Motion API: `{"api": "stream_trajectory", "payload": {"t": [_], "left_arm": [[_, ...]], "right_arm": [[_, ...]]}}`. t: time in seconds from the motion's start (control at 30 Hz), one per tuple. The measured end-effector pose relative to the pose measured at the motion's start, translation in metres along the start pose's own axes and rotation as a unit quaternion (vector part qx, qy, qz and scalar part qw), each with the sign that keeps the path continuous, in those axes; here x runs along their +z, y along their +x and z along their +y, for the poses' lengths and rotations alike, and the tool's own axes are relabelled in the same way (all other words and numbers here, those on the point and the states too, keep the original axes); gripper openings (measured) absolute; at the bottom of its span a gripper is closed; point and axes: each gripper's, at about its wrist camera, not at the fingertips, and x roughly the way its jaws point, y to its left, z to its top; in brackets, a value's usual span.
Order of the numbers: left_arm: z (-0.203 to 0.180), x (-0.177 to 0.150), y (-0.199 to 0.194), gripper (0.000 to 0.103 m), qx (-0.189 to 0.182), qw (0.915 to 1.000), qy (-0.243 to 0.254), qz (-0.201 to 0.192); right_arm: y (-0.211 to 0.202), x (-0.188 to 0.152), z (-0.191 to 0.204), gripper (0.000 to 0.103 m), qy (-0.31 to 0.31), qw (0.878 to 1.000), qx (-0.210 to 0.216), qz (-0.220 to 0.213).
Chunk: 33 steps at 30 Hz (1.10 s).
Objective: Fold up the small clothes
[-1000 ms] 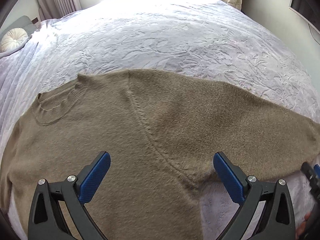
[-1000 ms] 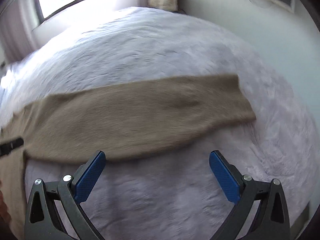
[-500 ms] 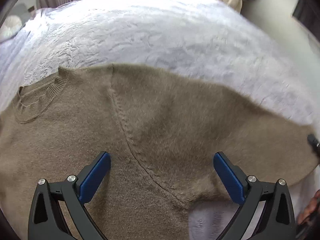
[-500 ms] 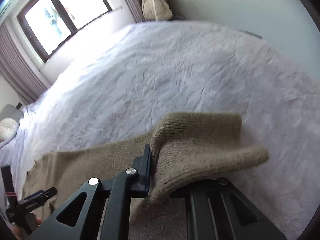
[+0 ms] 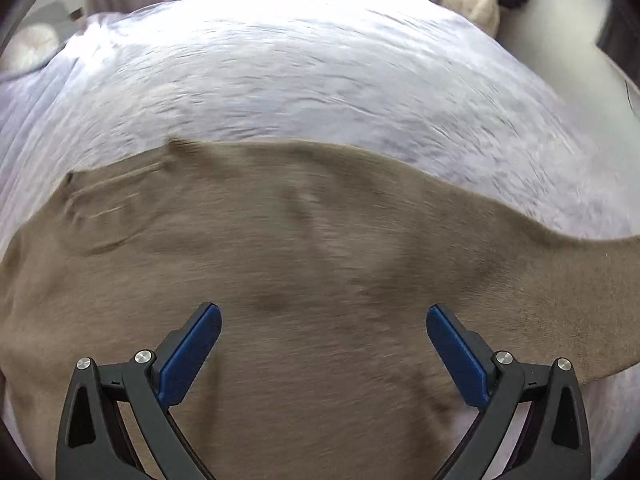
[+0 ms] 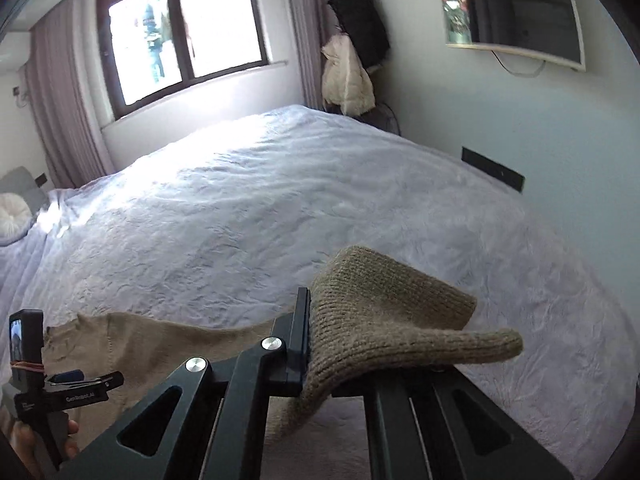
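A brown knitted sweater point(image 5: 304, 264) lies spread on a bed with a white bedspread point(image 5: 320, 80). My left gripper point(image 5: 324, 344) is open and empty, hovering over the sweater's body near the armpit. My right gripper point(image 6: 320, 344) is shut on the sleeve cuff point(image 6: 384, 320) and holds it lifted above the bed. The sleeve trails back to the sweater's body point(image 6: 160, 344). In the right wrist view the left gripper point(image 6: 80, 384) shows at the lower left, held in a hand.
A round white cushion point(image 6: 14, 212) lies at the bed's far left. A window point(image 6: 180, 36) with curtains is behind the bed. Clothes point(image 6: 352, 64) hang in the corner. A screen point(image 6: 516, 16) is mounted on the right wall.
My right gripper closed on the sleeve cuff and lifted it off the bed. My left gripper moved further over the sweater's body and stayed open.
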Motion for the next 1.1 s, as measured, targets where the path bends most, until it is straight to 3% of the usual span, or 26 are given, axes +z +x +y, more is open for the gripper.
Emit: {"api": "stream_trajectory", "payload": {"t": [0.13,0.3,0.43,0.6,0.8,0.9,0.97,1.03,1.1], "left_arm": [[0.082,-0.003,-0.027,0.103,-0.006,0.9975,-0.069,-0.015],[0.176,-0.029,-0.070,0.103,0.010,0.9917,-0.118,-0.049],[0.241,-0.050,-0.097,0.103,0.023,0.9837,-0.163,-0.071],[0.317,-0.087,-0.122,0.103,0.042,0.9710,-0.218,-0.090],[0.358,-0.126,-0.119,0.103,0.046,0.9642,-0.248,-0.081],[0.369,-0.137,-0.120,0.103,0.043,0.9617,-0.259,-0.078],[0.372,-0.139,-0.125,0.103,0.042,0.9595,-0.266,-0.083],[0.369,-0.136,-0.131,0.103,0.043,0.9587,-0.266,-0.091],[0.360,-0.133,-0.139,0.103,0.042,0.9597,-0.260,-0.099]], "right_arm": [[-0.025,0.018,0.085,0.006,-0.060,0.997,0.051,-0.024],[-0.043,0.013,0.212,0.006,-0.118,0.984,0.131,-0.028],[-0.040,-0.014,0.312,0.006,-0.162,0.971,0.174,-0.010],[-0.007,-0.082,0.414,0.006,-0.216,0.956,0.193,0.047],[0.047,-0.173,0.482,0.006,-0.279,0.939,0.151,0.130],[0.056,-0.194,0.498,0.011,-0.314,0.919,0.155,0.179],[0.051,-0.193,0.497,0.011,-0.319,0.914,0.167,0.186],[0.035,-0.175,0.486,0.023,-0.309,0.914,0.193,0.178],[0.014,-0.152,0.466,0.077,-0.293,0.917,0.219,0.160]]}}
